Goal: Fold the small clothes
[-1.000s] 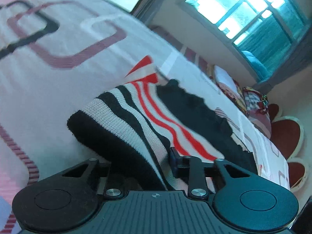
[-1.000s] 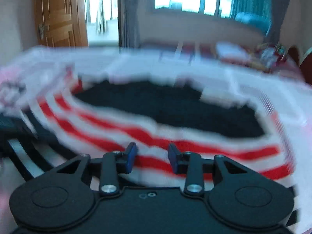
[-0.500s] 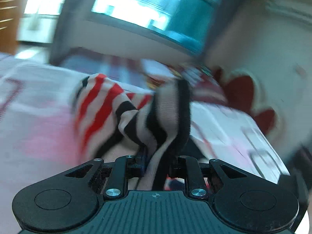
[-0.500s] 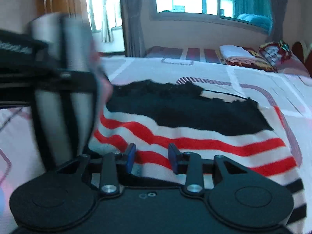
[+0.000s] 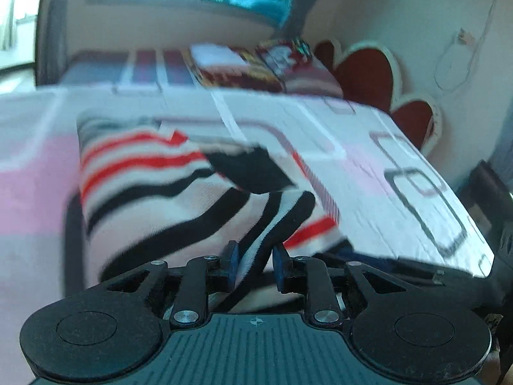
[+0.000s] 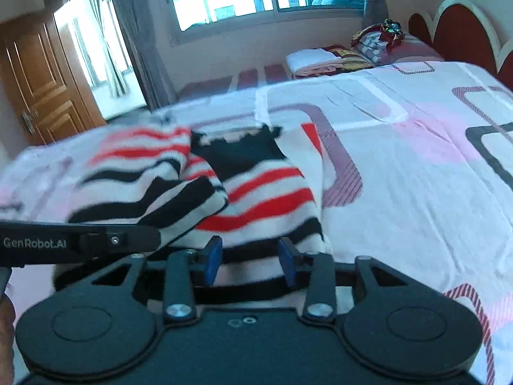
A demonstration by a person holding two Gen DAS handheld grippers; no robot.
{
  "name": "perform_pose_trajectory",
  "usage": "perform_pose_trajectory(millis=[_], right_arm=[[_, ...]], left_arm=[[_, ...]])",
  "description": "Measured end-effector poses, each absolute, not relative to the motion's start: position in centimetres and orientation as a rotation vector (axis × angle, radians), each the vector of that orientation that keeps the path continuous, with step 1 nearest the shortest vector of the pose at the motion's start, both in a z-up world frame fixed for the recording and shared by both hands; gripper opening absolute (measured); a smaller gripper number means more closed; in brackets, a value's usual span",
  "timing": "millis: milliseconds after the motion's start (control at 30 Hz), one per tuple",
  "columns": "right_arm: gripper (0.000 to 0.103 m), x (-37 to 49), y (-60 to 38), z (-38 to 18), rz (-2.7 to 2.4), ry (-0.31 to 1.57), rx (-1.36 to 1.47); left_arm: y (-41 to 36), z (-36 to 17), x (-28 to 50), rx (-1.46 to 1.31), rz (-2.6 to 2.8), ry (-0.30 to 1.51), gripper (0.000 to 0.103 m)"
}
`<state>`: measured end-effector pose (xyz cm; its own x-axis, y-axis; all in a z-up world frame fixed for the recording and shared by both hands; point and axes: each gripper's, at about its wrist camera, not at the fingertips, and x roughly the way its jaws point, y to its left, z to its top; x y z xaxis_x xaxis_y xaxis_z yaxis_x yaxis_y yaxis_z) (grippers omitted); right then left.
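Note:
A small knitted sweater [image 6: 256, 189] with black, white and red stripes and a black top part lies on the bed. In the left wrist view the sweater [image 5: 154, 189] is blurred. My left gripper [image 5: 255, 264] is shut on its striped black-and-white edge and holds that edge over the sweater's body. It also shows in the right wrist view [image 6: 96, 240], coming in from the left with the fold. My right gripper [image 6: 250, 258] is open just above the sweater's near hem, with nothing between its fingers.
The bed [image 6: 416, 176] has a white and pink sheet with rectangle patterns. Folded bedding and pillows [image 6: 346, 54] lie at its far end. A red scalloped headboard [image 6: 461, 32] is on the right. A window and a wooden door [image 6: 41, 80] are behind.
My left gripper has carried the sweater's striped edge up and across the garment to the right, folding it over. My right gripper has stayed open near the hem.

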<state>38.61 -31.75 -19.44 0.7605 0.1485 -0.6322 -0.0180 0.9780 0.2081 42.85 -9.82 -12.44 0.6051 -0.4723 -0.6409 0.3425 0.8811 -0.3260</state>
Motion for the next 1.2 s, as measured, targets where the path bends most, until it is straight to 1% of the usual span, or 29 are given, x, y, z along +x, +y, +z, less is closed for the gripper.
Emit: perform_pose_trajectory(millis=[33, 67, 100, 133, 200, 233, 300, 333, 533, 633, 700, 733, 767, 800, 833, 933, 1000, 1067, 1133, 1200], right_arm=[[0.04, 38.6, -31.9, -19.1, 0.111, 0.702, 0.23], [0.041, 38.6, -32.0, -18.7, 0.132, 0.703, 0.264], [0.044, 38.5, -32.2, -18.4, 0.15, 0.7, 0.289], [0.05, 38.4, -32.1, -18.1, 0.165, 0.699, 0.306], [0.057, 38.4, -32.0, -17.5, 0.191, 0.701, 0.33], [0.059, 38.4, -31.8, -17.3, 0.207, 0.7, 0.338], [0.06, 38.9, -31.5, -17.0, 0.234, 0.707, 0.346], [0.063, 39.1, -31.2, -16.9, 0.253, 0.713, 0.36], [0.065, 41.9, -29.5, -18.0, 0.323, 0.789, 0.478], [0.067, 43.7, -28.7, -18.7, 0.338, 0.817, 0.54], [0.066, 44.9, -28.3, -19.1, 0.33, 0.822, 0.548], [0.061, 45.6, -28.1, -19.3, 0.333, 0.82, 0.548], [0.043, 46.0, -27.8, -19.4, 0.337, 0.81, 0.537], [0.032, 46.1, -27.6, -19.5, 0.338, 0.8, 0.517], [0.026, 46.0, -27.3, -19.2, 0.336, 0.784, 0.497], [0.022, 44.0, -26.8, -16.6, 0.352, 0.659, 0.392], [0.021, 42.4, -27.4, -14.3, 0.349, 0.566, 0.343], [0.021, 40.9, -28.9, -12.8, 0.31, 0.512, 0.306], [0.022, 39.3, -31.0, -13.0, 0.226, 0.496, 0.304], [0.022, 38.0, -33.2, -15.0, 0.148, 0.549, 0.355]], left_arm=[[-9.2, -11.9, 43.3, -0.197, -0.46, 0.785, 0.039], [-8.2, -11.3, 43.3, -0.221, -0.432, 0.775, 0.065], [-7.3, -10.8, 43.8, -0.242, -0.41, 0.754, 0.08], [-6.2, -10.2, 43.6, -0.265, -0.387, 0.719, 0.082], [-4.7, -9.7, 43.6, -0.28, -0.361, 0.692, 0.082], [-4.0, -9.5, 43.7, -0.281, -0.344, 0.683, 0.082], [-3.0, -9.8, 44.1, -0.265, -0.275, 0.669, 0.082], [-2.3, -10.2, 44.5, -0.257, -0.241, 0.679, 0.082], [-0.6, -14.2, 47.4, -0.26, -0.039, 0.748, 0.082], [-1.0, -16.4, 48.9, -0.265, -0.04, 0.805, 0.082], [-1.5, -17.0, 49.4, -0.242, -0.054, 0.811, 0.082], [-1.6, -17.0, 49.5, -0.236, -0.057, 0.81, 0.082], [-1.7, -16.9, 49.6, -0.238, -0.06, 0.807, 0.082], [-1.8, -16.7, 49.6, -0.245, -0.067, 0.799, 0.082], [-1.9, -16.3, 49.5, -0.255, -0.077, 0.786, 0.082], [-3.0, -14.5, 48.8, -0.272, -0.127, 0.715, 0.082], [-4.4, -13.4, 48.5, -0.262, -0.176, 0.691, 0.082], [-6.2, -13.3, 48.3, -0.228, -0.222, 0.702, 0.082], [-8.2, -14.2, 48.1, -0.174, -0.26, 0.733, 0.082], [-10.1, -15.9, 48.0, -0.12, -0.283, 0.787, 0.082]])
